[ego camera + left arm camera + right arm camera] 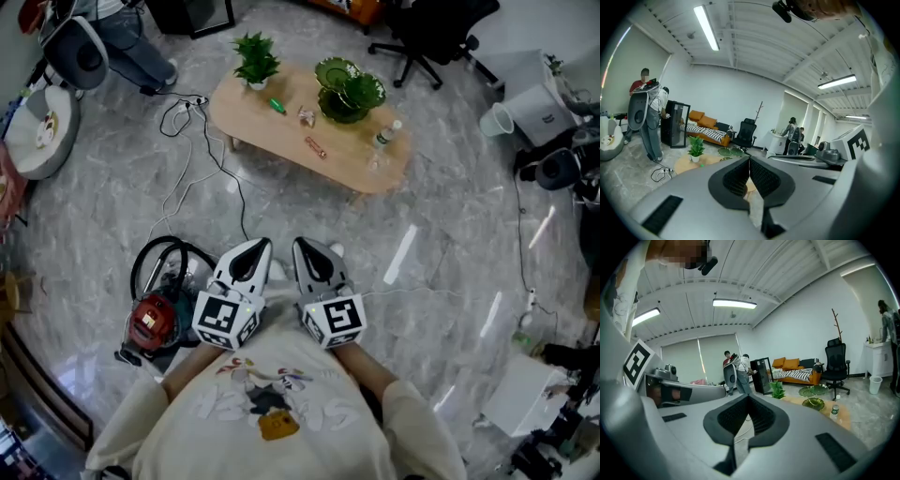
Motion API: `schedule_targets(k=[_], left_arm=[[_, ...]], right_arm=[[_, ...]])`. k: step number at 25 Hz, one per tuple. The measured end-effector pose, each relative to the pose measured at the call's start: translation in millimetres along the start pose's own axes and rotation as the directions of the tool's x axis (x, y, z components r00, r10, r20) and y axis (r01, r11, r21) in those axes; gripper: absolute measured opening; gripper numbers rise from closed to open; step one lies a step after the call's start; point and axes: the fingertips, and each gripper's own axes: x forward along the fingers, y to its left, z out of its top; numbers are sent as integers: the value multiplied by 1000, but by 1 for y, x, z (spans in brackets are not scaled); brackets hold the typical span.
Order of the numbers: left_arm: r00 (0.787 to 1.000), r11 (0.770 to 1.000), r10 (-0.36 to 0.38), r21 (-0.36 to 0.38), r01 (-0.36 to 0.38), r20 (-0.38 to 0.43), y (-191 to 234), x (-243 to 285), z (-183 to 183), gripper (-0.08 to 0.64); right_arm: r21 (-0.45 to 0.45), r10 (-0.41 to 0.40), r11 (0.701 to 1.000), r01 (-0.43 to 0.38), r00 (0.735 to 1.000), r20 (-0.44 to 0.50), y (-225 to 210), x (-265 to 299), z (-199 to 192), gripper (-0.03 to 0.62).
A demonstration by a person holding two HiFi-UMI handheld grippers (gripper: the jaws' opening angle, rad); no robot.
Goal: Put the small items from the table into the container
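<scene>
- Far ahead on the grey stone floor [450,234], well away from the person, stands a low wooden table [356,167].
- On the table a green leaf-shaped container [349,91] sits near the far edge, with a potted plant [256,60] at the table's left end.
- Three small items lie on the tabletop between the plant and the container, none of them in the container: a green item [277,106], a clear-wrapped sweet [307,116] and a red-orange wrapped bar [315,146].
- A small water bottle [385,135] stands to the right of the container.
- Close to the person's chest, the left gripper [255,247] and right gripper [306,247] are held side by side, both angled slightly down towards the floor.
- Each gripper's own view shows its jaws pressed together with nothing between them.
- A red appliance [153,321] with a black hose sits on the floor by the person's left side, and a black cable [202,150] trails towards the table.
</scene>
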Motion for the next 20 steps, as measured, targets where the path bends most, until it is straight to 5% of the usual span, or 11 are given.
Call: schedule_targets(k=[20], left_arm=[[999, 999, 33, -43, -33, -12, 33, 17, 0, 9]], right_arm=[[49, -2, 999, 3, 1000, -19, -15, 32, -2, 6]])
